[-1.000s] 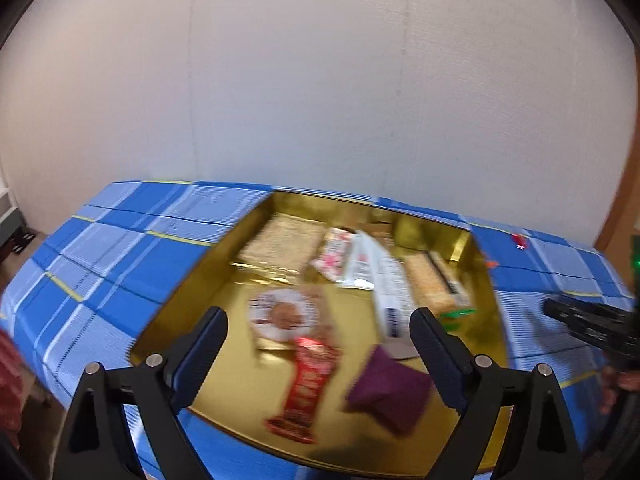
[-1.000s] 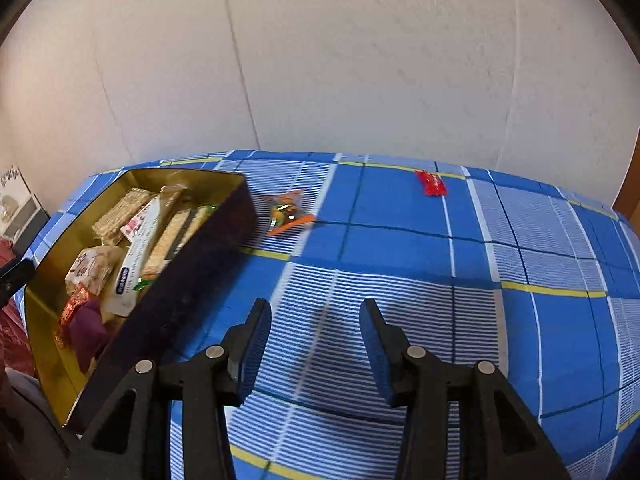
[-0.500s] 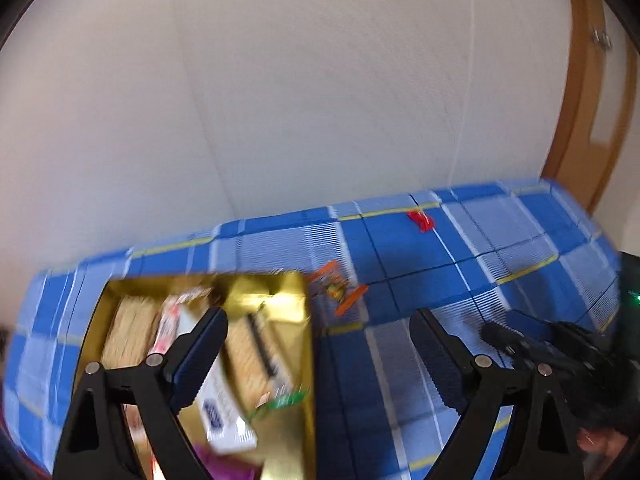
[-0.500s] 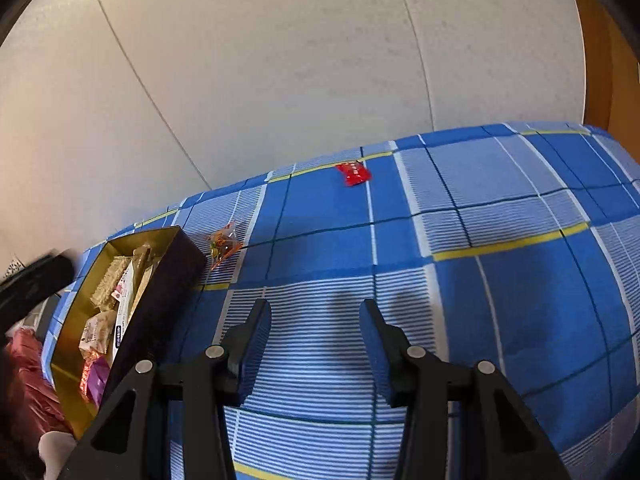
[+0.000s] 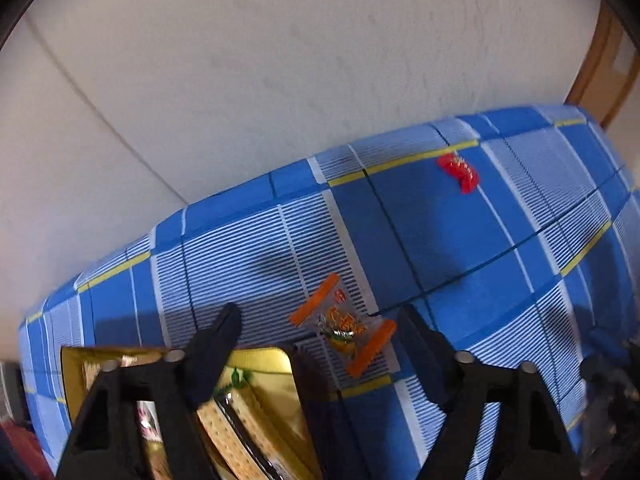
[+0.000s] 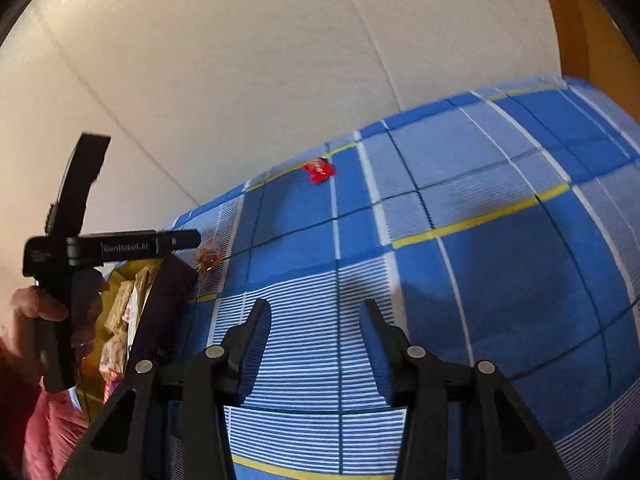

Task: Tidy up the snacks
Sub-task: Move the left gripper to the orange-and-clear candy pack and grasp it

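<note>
Left claw (image 5: 318, 326) swung from tin (image 5: 276, 356) to orange-ended packet (image 5: 344, 326).

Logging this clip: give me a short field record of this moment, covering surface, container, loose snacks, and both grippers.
surface: blue plaid tablecloth
container: gold tray, partly filled with packaged snacks
loose snack near tray: clear packet with orange ends, on the cloth just outside the tray's corner
loose snack far: red packet, near the wall
left gripper: jaws closing, the orange-ended packet in line between them, not yet gripped
right gripper: open, nothing between its fingers, over bare cloth
</note>
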`<state>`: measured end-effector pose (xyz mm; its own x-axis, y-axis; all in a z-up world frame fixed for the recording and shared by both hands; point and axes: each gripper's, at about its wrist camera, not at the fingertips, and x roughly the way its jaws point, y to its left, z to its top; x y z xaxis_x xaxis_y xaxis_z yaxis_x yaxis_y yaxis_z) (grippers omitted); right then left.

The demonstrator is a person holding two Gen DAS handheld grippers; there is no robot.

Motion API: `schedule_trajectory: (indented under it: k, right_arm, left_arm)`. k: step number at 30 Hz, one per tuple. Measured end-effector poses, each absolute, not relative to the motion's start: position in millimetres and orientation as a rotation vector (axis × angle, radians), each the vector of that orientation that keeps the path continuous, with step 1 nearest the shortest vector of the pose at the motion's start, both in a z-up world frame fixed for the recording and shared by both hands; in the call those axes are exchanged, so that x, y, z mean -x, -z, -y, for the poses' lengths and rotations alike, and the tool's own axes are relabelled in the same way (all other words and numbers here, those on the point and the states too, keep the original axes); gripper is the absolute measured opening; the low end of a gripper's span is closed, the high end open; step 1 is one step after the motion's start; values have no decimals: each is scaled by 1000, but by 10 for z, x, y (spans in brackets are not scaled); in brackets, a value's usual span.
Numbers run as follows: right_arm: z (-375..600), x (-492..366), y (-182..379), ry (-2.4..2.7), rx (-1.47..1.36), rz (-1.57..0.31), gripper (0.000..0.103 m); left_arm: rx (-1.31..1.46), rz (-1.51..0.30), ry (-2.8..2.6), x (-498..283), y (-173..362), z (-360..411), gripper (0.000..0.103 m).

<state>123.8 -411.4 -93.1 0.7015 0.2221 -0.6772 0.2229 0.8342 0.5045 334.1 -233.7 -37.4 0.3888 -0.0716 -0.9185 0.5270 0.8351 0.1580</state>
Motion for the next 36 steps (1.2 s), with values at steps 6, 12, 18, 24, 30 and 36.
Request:
schedule_trajectory:
  k: [6,12,18,24,30,36]
  right_arm:
    - [4282,-1236,1040,32,-677,-835,47]
    - [4292,-1242,1074,40,-694,-850,47]
    - [4272,-1248,1087,38,-699,-857,47]
    - [4310,-1248,1137,40,-734,-867,47]
    - [4404,-1238,1197,47,-803,-869,47]
    - [4454,-1214,1165,73,-799,-856,47]
  left_arm:
    - [-550,-1148,445,-3344,539,2432,73]
    - [-682,-1136,450,-3274,633,2550,73]
    - [-819,-1148,452,-3225,709,2652,44]
    - [-816,-1152,470,-3135,701,2704,40]
    - [-726,-1163,497,-2927,650,2787,40]
    - [-569,-1148,435,-2555,622,2762,40]
